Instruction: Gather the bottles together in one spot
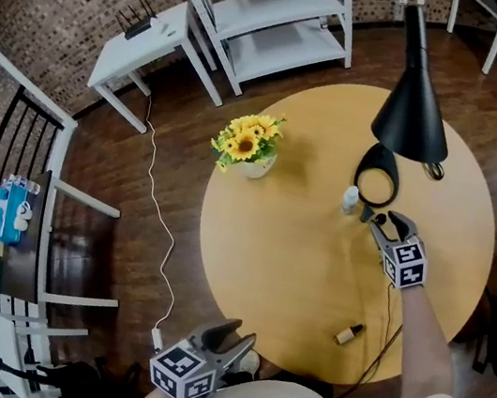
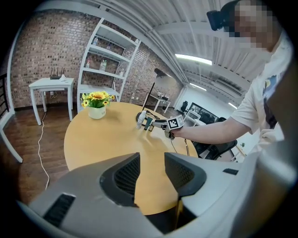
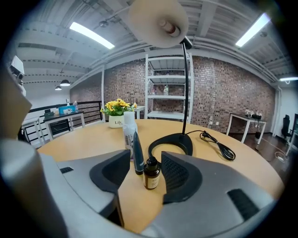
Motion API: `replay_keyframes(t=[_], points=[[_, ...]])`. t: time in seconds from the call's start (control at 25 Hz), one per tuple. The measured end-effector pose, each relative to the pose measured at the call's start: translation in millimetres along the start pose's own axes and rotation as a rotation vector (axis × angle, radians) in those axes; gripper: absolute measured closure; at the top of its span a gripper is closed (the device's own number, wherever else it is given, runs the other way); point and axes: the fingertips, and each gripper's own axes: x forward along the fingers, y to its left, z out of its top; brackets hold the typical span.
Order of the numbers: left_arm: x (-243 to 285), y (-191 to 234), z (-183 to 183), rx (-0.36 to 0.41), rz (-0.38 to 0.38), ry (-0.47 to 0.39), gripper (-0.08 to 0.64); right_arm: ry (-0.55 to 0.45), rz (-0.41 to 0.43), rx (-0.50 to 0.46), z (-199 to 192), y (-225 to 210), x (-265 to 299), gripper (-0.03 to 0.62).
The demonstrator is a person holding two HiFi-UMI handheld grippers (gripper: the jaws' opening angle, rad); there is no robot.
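The small brown bottle [image 3: 151, 173] stands upright between the fingers of my right gripper [image 3: 145, 163], which are spread wide and not pressing it. It looks like glass: light, rigid, slick, breakable. Grip the body below the cap. Just beyond my fingertips stand a dark tube [image 3: 137, 155] and a white bottle [image 3: 129, 130]. A lying bottle [image 1: 348, 334] rests well behind them, toward me. My left gripper [image 2: 151, 160] is wide and empty.

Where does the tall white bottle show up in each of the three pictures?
Head view: white bottle a little right of centre.
Left gripper view: white bottle small and far off, near centre.
Right gripper view: white bottle just left of centre, beyond the jaws.
Shared landmark: the sunflower pot.
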Motion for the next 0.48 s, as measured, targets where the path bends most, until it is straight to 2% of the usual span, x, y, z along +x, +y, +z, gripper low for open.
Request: replay_keyframes(t=[0.2, 0.28, 0.4, 0.48], points=[[-8.0, 1.0, -0.8, 0.054, -0.039, -0.029, 0.391, -0.043, -0.047, 0.026, 19.2, 13.3, -53.4, 0.344], [-13.3, 2.5, -2.6, 0.067, -0.07, -0.045, 0.393, -0.04, -0.082, 0.005, 24.1, 26.1, -84.8, 0.341], [-27.4, 3.1, -4.9, 0.085, -0.119, -0.067, 0.393, -0.011, -0.142, -0.085, 27.1, 59.4, -139.1, 0.322], [-41.4, 5.8, -9.3, 0.1, -0.138, -0.076, 0.391, -0.01, -0.171, -0.07, 25.9, 92.1, -179.4, 0.322]])
